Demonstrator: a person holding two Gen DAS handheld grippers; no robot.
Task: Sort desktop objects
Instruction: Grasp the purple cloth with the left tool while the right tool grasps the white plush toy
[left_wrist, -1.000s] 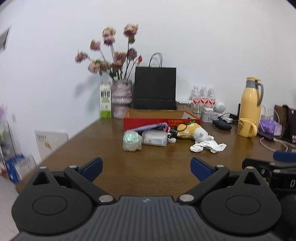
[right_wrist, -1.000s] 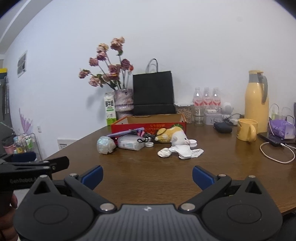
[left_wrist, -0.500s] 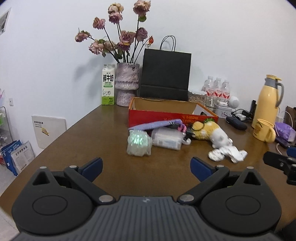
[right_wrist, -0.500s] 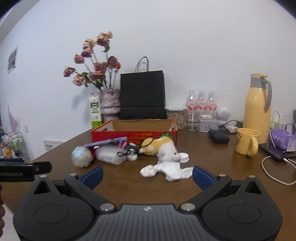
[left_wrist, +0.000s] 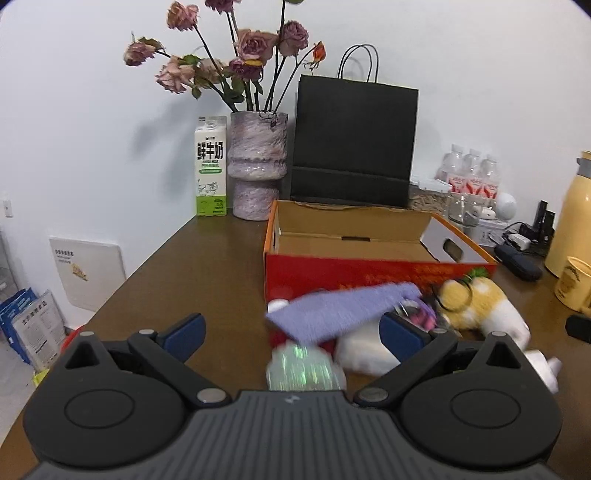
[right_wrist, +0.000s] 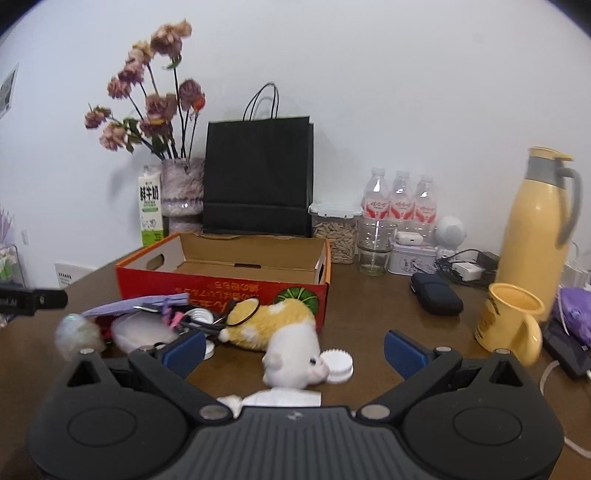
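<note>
Closing in with both jaws wide and empty: left gripper (left_wrist: 291, 330) should straddle the ball (left_wrist: 304, 373) at lower centre; right gripper (right_wrist: 293, 349) the plush (right_wrist: 280, 332), then box (right_wrist: 221, 286).

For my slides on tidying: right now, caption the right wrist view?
Open right gripper faces a plush toy lying before an empty red cardboard box.

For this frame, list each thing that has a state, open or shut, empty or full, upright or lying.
Left gripper: open, holding nothing.
Right gripper: open, holding nothing.
Red cardboard box: open on top, looks empty.
Plush toy: lying on its side.
Yellow mug: tilted in this fisheye view.
Yellow thermos: upright, lid shut.
Black paper bag: upright.
Milk carton: upright, closed.
</note>
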